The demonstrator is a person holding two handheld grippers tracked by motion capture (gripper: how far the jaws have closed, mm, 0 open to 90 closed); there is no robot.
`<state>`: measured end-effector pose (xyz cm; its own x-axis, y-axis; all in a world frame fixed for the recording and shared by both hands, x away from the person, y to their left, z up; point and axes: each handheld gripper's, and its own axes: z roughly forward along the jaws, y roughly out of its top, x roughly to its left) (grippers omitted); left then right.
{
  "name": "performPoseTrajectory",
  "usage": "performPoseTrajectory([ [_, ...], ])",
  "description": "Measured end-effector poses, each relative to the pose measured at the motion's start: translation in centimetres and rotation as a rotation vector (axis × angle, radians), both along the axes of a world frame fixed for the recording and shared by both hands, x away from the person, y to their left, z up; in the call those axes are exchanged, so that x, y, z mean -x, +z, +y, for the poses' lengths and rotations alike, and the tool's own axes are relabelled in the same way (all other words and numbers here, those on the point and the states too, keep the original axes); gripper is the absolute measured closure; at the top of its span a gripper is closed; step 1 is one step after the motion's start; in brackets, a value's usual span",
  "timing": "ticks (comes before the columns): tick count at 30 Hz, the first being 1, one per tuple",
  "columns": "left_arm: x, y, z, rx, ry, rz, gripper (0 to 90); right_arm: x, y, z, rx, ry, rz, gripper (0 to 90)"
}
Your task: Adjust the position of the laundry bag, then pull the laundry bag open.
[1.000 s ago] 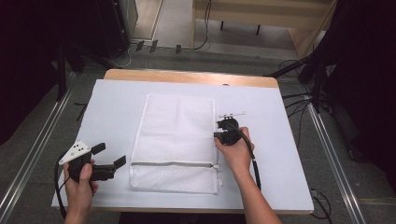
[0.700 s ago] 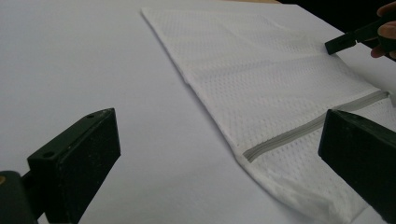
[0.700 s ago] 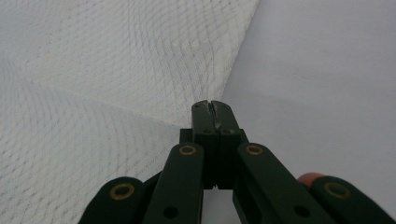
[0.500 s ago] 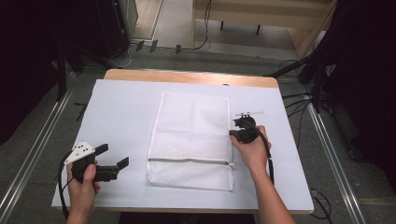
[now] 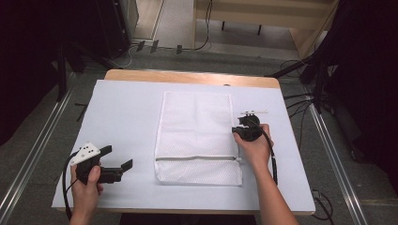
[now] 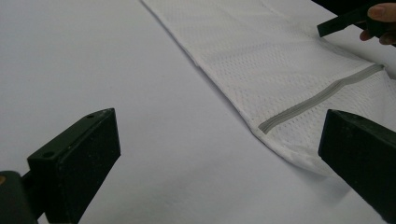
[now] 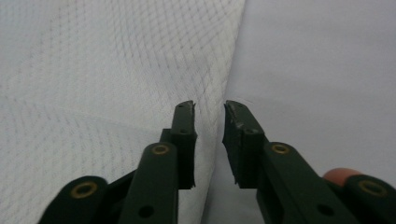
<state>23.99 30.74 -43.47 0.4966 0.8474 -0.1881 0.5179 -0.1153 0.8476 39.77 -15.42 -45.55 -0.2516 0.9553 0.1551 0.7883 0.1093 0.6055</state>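
Mesh bag flat on table, right gripper jaws slightly parted astride its edge, left gripper jaws spread.

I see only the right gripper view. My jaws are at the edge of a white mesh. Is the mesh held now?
Observer: No. The right gripper has a narrow gap; the mesh bag edge lies between the jaws, not pinched.
Operator: Where on the bag am I?
Observer: At its right long edge, above the grey zipper.
Operator: And the other gripper?
Observer: The left gripper is wide open over the white table cover, left of the bag, apart from it.
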Motion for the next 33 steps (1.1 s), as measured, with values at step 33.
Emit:
performPoseTrajectory([
  [33,-0.6,-0.1,-4.8,-0.026,-0.005,0.024,0.0,15.0,-1.0,-7.4,-0.188,0.005,-0.143,45.3],
])
